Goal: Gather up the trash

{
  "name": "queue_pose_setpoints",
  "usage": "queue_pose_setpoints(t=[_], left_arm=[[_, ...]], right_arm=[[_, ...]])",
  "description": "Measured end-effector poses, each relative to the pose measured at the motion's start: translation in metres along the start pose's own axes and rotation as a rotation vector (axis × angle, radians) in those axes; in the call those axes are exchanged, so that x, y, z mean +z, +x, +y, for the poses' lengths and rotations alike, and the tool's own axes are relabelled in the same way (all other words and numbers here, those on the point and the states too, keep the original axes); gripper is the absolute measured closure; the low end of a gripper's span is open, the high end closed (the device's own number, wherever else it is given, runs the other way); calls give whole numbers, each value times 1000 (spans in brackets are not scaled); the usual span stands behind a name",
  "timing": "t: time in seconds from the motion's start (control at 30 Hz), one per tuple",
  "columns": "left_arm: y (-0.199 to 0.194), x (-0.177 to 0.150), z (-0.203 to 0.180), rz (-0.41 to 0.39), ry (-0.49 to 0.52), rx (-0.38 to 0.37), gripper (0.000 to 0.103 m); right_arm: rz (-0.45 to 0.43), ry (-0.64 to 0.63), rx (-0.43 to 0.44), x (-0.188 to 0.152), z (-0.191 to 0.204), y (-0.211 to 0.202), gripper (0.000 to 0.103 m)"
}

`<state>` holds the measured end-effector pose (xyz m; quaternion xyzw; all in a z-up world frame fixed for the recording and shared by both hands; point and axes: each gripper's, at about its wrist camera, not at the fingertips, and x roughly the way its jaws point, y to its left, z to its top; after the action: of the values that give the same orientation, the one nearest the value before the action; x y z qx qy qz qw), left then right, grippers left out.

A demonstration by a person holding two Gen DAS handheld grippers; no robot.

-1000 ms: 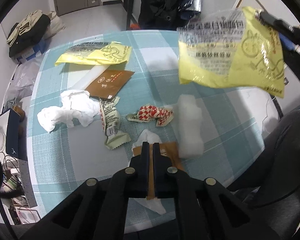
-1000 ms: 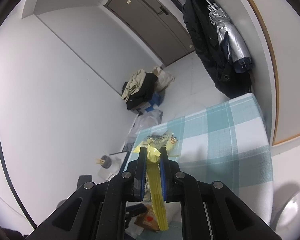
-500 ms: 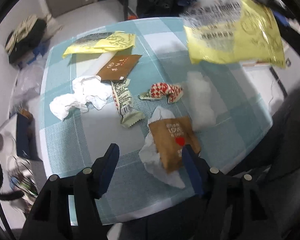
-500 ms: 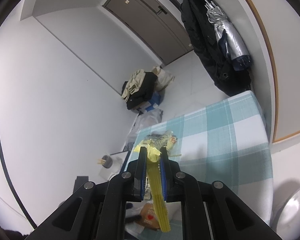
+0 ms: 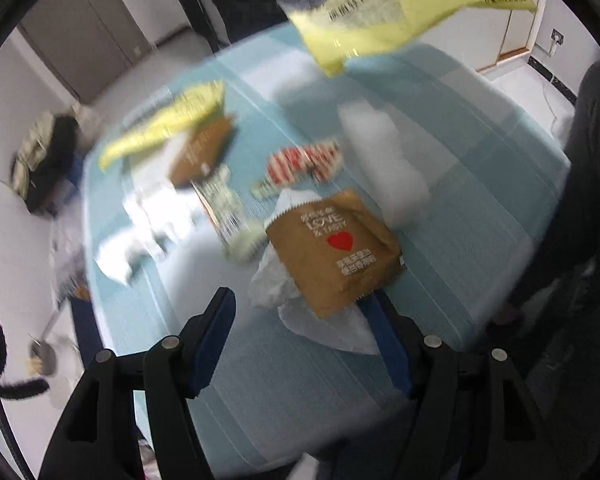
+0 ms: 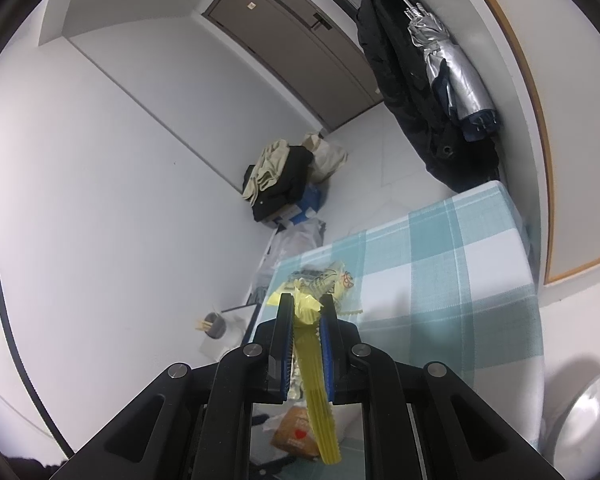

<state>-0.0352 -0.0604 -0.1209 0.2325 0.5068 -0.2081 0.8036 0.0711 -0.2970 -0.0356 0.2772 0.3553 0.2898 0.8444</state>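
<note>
Our tools over the littered checked desk [image 5: 480, 184]

Our left tool [image 5: 300, 320] gapes wide around the brown paper heart-printed packet [image 5: 336, 248] lying there; our right tool [image 6: 305, 312] pinches the yellow plastic wrapper [image 6: 314, 380] aloft.

A dark coat [image 6: 412, 92] and silver umbrella [image 6: 452, 64] hang beside the door [image 6: 296, 44].

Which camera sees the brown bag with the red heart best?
The left wrist view: the brown bag lies face up, heart and lettering clear, between the open left gripper. The right wrist view shows only a corner below the right gripper.
</note>
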Motion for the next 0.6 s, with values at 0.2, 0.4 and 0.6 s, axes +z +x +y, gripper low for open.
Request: queue_pose_setpoints(t=[0.2,0.4,0.6], left_arm=[[9,6,0,9,7,-39,77],[11,11,4,21,-11,-79,94],[11,18,19,67,-100,-132,99]], right_arm=[[-6,-4,-2,-1,0,-4,91],[-13,0,-2,0,-1,-8,91],[-15,-1,-5,-1,-1,-8,91]])
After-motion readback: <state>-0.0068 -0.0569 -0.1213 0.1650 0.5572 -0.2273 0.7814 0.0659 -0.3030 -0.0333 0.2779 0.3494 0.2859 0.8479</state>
